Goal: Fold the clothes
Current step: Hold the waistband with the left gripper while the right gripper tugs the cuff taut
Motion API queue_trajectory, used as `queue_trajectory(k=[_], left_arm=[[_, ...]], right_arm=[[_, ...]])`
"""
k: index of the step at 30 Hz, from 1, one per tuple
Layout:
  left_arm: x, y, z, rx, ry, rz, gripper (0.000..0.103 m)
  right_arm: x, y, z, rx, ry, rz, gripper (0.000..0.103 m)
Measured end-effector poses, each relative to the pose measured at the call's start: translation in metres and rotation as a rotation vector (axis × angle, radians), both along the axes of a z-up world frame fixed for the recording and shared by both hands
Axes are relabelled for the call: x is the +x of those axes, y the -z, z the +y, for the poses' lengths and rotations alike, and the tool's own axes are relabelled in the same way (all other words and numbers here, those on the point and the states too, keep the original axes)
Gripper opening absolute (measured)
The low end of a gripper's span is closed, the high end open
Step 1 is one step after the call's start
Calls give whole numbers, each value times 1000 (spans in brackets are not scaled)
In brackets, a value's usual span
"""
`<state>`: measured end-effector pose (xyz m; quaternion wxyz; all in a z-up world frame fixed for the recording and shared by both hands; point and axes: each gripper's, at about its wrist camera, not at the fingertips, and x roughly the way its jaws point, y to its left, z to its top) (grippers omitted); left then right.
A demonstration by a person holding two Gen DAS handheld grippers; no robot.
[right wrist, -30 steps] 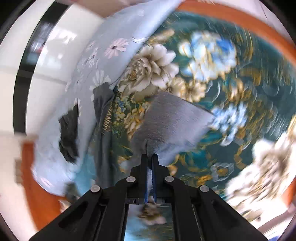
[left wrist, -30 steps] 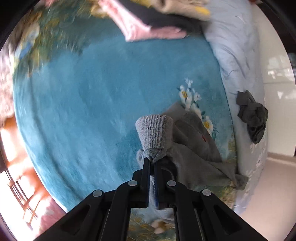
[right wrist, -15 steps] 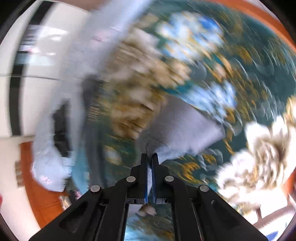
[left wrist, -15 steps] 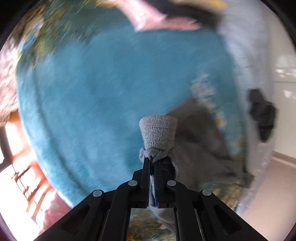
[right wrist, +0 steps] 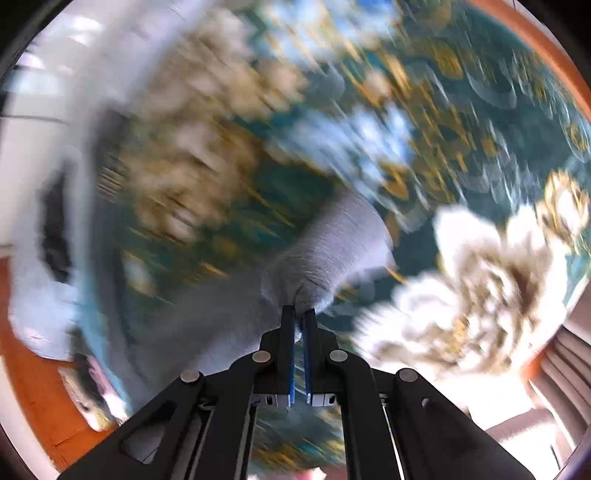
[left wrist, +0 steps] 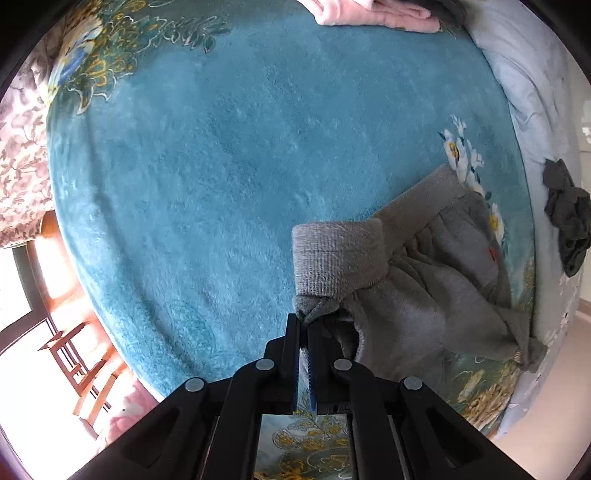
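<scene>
A grey sweatshirt lies on the teal floral blanket, spread toward the bed's right edge. My left gripper is shut on one ribbed cuff of the grey sweatshirt, which sticks up past the fingertips. My right gripper is shut on the other ribbed cuff of the same garment; that view is heavily blurred by motion. The sweatshirt's body trails left and below the right gripper.
A stack of folded clothes, pink on the bottom, sits at the far edge of the blanket. A dark crumpled garment lies on the pale blue sheet at the right. A wooden chair stands off the bed's left side.
Both grippers have swung while holding the cuffs. The left view has dropped closer to the blanket, and the right view has turned so the large white flower comes in at the right.
</scene>
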<state>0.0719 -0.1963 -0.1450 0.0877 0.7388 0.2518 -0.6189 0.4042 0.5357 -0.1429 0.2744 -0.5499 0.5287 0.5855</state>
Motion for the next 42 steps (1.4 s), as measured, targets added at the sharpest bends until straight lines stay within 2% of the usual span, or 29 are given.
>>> queue_trajectory(k=[1, 4, 7, 17, 21, 37, 39, 42], left_arm=[[1, 0, 0, 4, -2, -2, 4], [0, -1, 0, 1, -1, -5, 4], [1, -2, 0, 0, -7, -11, 4], [3, -4, 15, -1, 17, -22, 4], [1, -5, 19, -12, 75, -34, 4], [3, 0, 12, -2, 52, -55, 6], [1, -3, 12, 4, 43, -45, 6], [-9, -18, 17, 29, 31, -2, 4]], right_arm=[[6, 9, 0, -28, 20, -8, 3], [18, 20, -6, -77, 91, 58, 7], [28, 24, -8, -92, 137, 72, 7], [25, 5, -5, -72, 167, 148, 5], [15, 1, -1, -53, 140, 128, 3], [16, 11, 0, -49, 168, 102, 3], [14, 5, 0, -36, 179, 124, 1], [6, -21, 8, -23, 215, 229, 1]])
